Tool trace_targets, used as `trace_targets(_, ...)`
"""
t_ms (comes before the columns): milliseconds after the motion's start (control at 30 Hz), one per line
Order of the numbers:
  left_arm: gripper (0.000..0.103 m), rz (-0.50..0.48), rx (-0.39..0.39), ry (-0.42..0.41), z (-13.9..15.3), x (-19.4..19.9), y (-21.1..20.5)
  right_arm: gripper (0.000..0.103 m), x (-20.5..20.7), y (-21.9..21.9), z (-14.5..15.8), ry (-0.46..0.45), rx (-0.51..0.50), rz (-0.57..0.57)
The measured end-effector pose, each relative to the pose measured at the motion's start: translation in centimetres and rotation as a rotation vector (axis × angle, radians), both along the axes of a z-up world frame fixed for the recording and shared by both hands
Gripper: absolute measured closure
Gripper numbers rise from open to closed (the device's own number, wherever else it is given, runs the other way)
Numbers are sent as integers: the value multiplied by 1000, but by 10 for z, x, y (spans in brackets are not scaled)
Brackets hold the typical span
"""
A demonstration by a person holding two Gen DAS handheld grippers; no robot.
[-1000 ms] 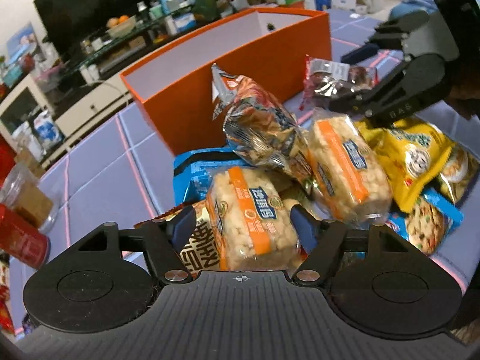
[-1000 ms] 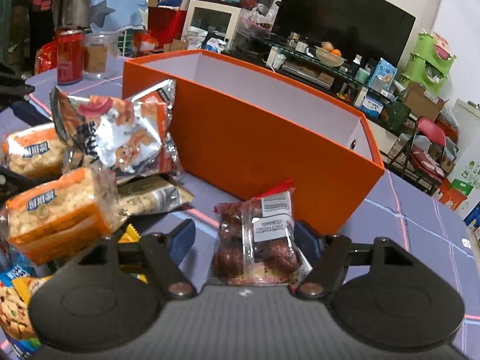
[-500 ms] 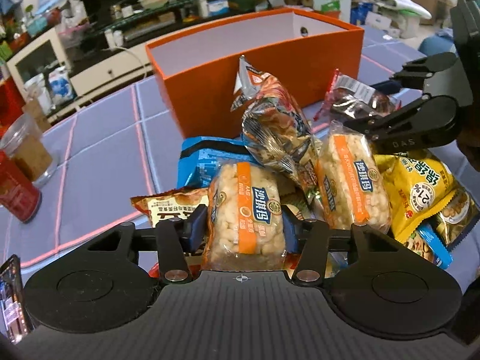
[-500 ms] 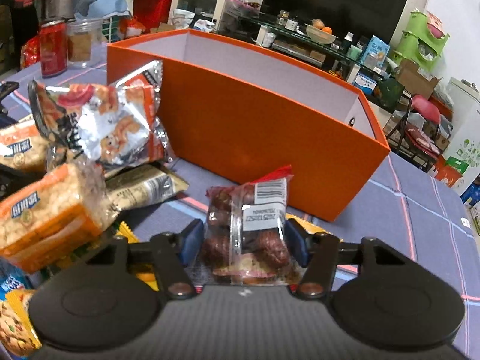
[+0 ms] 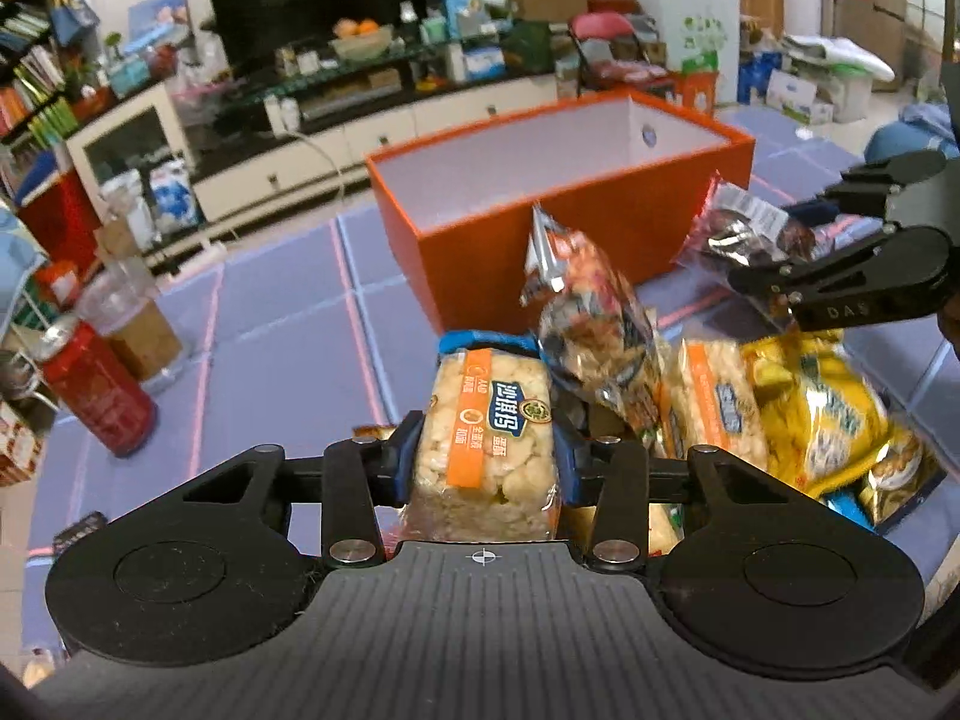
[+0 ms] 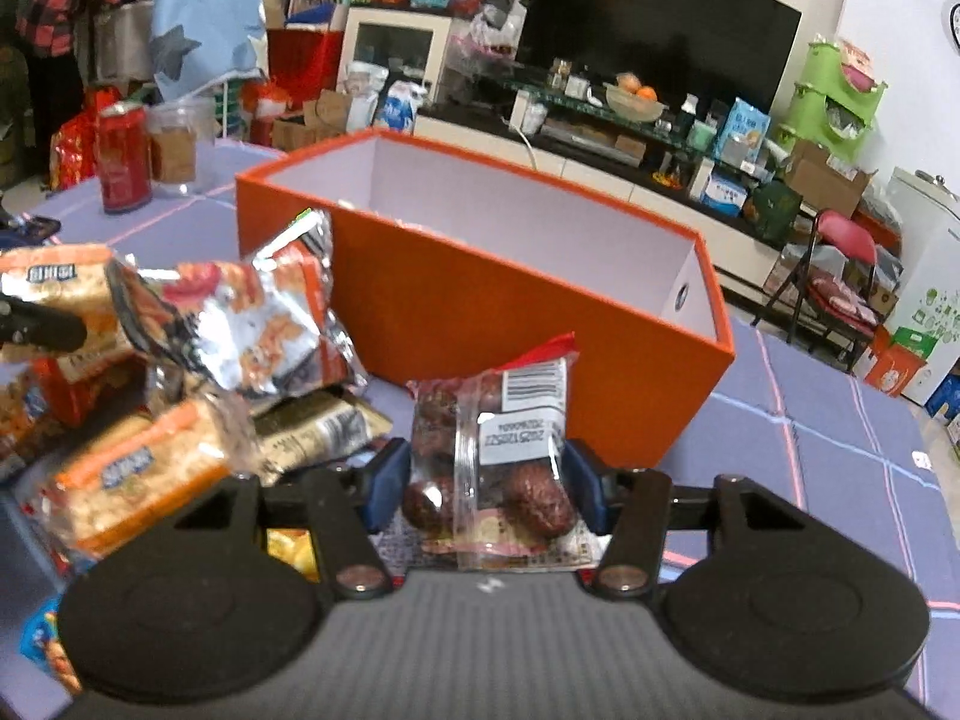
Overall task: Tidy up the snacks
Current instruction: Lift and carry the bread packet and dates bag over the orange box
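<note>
From the left wrist camera, your left gripper (image 5: 487,461) is clamped on the rice-crisp bar with the orange band (image 5: 487,441), a blue pad pressing each long side. Its jaws have just been closing, and the bar sits squarely between them, raised off the snack pile. The orange box (image 5: 564,204) stands beyond the pile, open at the top and, as far as this view shows, empty. Carry the bar high enough to pass the crinkled foil bag (image 5: 591,324) leaning against the box's near wall, or you will likely drag it along. Your other tool enters at the right edge, holding its own packet.

From the right wrist camera, your right gripper (image 6: 487,489) is closed on the clear packet of red dates (image 6: 492,456); these jaws too have just been closing, and the pads bear on both sides of the film. The packet is soft and looks likely to slip, so keep the squeeze steady. The box's near rim (image 6: 510,237) lies straight ahead: lift over it before you release, and let one hand enter first so the tools stay apart.
</note>
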State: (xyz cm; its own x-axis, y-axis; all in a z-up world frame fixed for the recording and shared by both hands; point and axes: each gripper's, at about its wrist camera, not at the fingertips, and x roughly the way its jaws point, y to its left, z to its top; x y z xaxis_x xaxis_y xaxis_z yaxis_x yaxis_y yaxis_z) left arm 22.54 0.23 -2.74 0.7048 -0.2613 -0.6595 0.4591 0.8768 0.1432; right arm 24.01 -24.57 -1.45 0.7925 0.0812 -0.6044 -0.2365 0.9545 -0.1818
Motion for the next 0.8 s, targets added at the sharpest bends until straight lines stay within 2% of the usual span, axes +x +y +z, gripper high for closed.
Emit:
trace_targets(100, 100, 15, -28, -42, 16, -7, 4, 47, -9, -6, 12, -38, 35, -8)
trace_targets(267, 100, 102, -117, -117, 41, -10, 4, 47, -19, -17, 35, -115, 125, -49)
trace_targets(333, 100, 141, -127, -147, 47, -9, 0, 47, -21, -20, 41, -143, 143, -70)
trace_targets(567, 100, 225, -145, -226, 59, 7, -26, 47, -17, -27, 51, -153, 205, -118)
trace_targets(667, 100, 238, -139, -276, 66, 16, -40, 47, -16, -27, 56, -162, 214, -117)
trace_targets(800, 100, 246, -157, -282, 73, 37, -58, 47, -13, -27, 64, -182, 214, -126)
